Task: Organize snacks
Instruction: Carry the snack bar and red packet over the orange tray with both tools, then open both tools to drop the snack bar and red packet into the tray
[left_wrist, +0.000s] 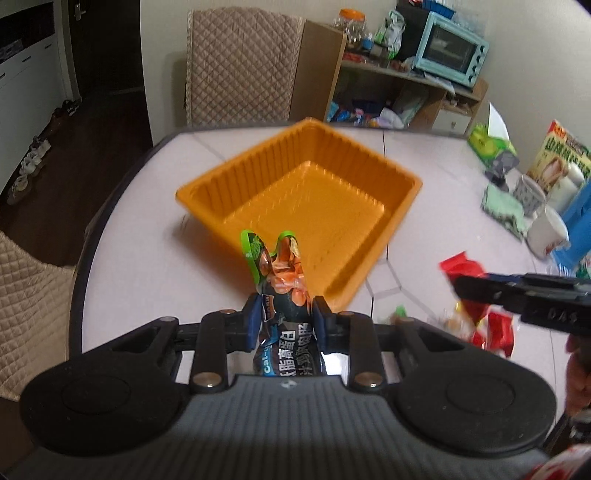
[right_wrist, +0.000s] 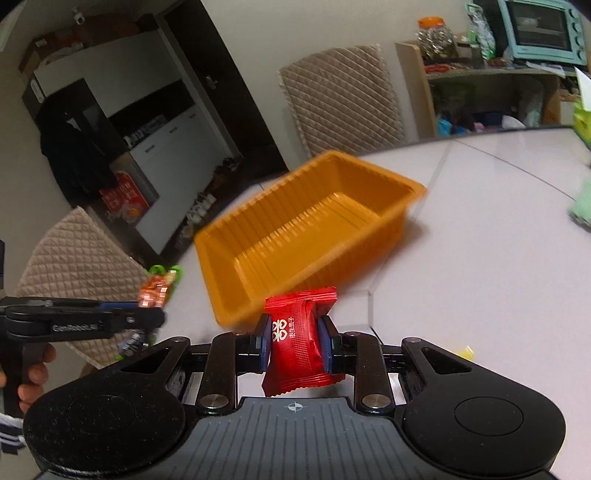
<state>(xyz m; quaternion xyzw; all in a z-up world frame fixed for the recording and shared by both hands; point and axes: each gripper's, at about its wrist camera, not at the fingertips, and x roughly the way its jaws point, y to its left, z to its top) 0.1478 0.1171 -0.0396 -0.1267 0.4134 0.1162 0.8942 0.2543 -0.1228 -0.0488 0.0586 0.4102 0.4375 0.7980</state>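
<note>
Above the pale desk (left_wrist: 147, 258), both grippers carry a snack toward the orange tray (left_wrist: 306, 206), which sits empty near the middle with its ribbed walls flaring outward. The left gripper (left_wrist: 284, 325) has its fingers (left_wrist: 252, 325) drawn narrow and pinched on a dark snack pouch (left_wrist: 284, 299) with a green and orange top; the pouch stands up between the pads, its crinkled upper end flopping free just short of the tray's near corner. The right gripper (right_wrist: 294, 343) likewise has its fingers (right_wrist: 263, 341) squeezed narrow on a red candy packet (right_wrist: 299, 343), held across its middle with the crimped ends sticking out above and below.

Both wrappers look light, thin and glossy, so they likely weigh next to nothing but may slip or crumple under the pads. A hold across the filled middle, as now, seems safest; the sealed edges would probably fold and slide. Neither item looks fragile, so a short drop into the tray should do no harm, though such light packets may cling to a pad on release.

More loose red wrappers (left_wrist: 491, 325) lie on the desk to the right of the tray, apparently awaiting their turn.
</note>
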